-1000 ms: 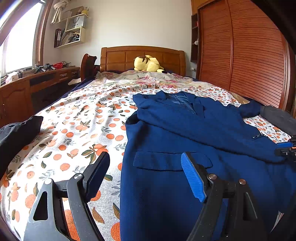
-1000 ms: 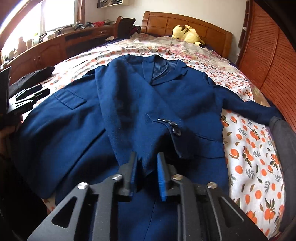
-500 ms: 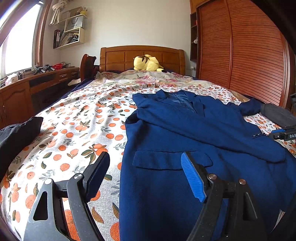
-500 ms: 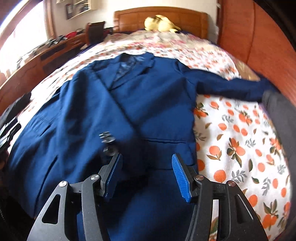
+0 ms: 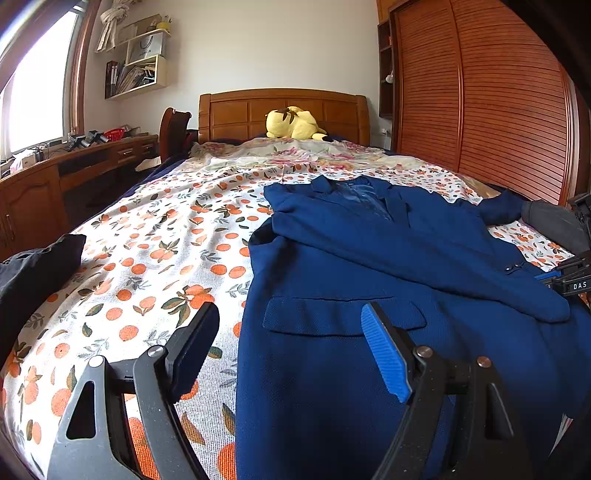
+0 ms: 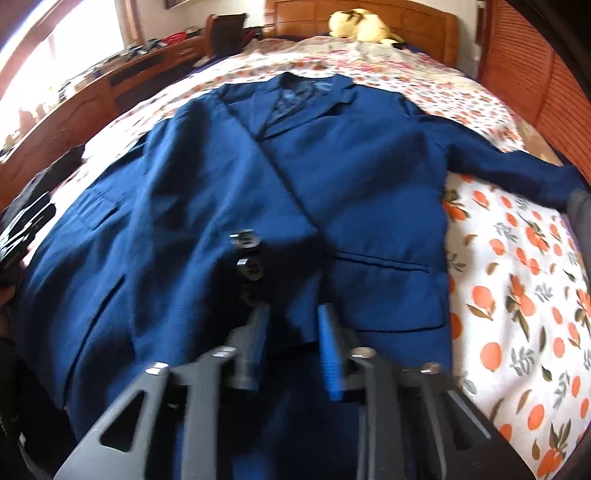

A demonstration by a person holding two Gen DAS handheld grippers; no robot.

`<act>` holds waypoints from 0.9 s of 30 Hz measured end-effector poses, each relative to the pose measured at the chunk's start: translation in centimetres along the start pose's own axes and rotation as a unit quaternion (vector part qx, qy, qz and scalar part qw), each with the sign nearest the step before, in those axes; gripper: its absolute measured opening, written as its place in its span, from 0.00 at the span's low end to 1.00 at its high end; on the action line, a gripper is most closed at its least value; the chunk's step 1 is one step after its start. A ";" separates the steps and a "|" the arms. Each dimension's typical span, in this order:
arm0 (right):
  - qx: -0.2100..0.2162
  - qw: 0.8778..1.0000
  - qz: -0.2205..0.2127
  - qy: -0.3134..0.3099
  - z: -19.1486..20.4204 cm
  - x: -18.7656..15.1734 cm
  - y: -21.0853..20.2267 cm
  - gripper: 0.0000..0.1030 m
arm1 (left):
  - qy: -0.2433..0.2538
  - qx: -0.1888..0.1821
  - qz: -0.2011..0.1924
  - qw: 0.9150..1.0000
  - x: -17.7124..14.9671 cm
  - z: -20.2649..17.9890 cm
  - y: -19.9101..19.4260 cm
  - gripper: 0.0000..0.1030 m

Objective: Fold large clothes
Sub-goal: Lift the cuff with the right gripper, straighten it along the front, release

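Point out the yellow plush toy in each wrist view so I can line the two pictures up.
Left wrist: the yellow plush toy sits at upper centre, against the wooden headboard.
Right wrist: it lies at the top edge, right of centre, above the blue jacket.
Shared landmark: the jacket's collar, pointing toward the headboard in both views.

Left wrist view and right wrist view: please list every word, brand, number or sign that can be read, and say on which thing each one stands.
"DAS": white letters on the black body of the right tongs, at the right edge of the left wrist view.
"HONOR": faint, on the white paper bag on the wall shelf; the reading is uncertain.
Book spines on the shelf below: too small to read.
Right wrist view: blurred, no text readable.
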State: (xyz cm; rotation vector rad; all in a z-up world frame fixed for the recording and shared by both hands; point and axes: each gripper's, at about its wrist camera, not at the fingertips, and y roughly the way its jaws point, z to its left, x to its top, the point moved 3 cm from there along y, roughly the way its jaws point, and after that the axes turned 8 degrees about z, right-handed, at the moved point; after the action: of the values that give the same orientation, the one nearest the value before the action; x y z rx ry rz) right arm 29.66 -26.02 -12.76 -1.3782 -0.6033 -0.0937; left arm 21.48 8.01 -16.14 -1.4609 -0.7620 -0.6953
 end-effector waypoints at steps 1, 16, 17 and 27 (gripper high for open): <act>-0.008 1.000 -0.003 -0.011 0.3 0.0 -0.1 0.09 | 0.002 -0.002 0.002 1.000 0.0 0.0 0.0 0.78; -0.112 0.988 -0.109 0.005 -3.1 0.6 -7.1 0.04 | 0.054 -0.032 0.016 0.998 4.1 -3.0 -2.7 0.78; -0.111 0.989 -0.095 0.005 -3.4 0.5 -6.1 0.04 | 0.055 -0.036 0.012 0.998 4.7 -3.3 -2.9 0.78; -0.116 0.989 -0.084 0.037 -6.0 0.9 -2.6 0.37 | 0.072 -0.069 -0.003 0.995 8.4 -6.7 -1.1 0.78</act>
State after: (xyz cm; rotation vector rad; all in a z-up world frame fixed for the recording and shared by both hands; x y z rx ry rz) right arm 31.45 -31.99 -10.47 -1.5380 -0.6608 -0.3593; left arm 25.82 1.64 -8.49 -1.5148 -0.6174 -0.8620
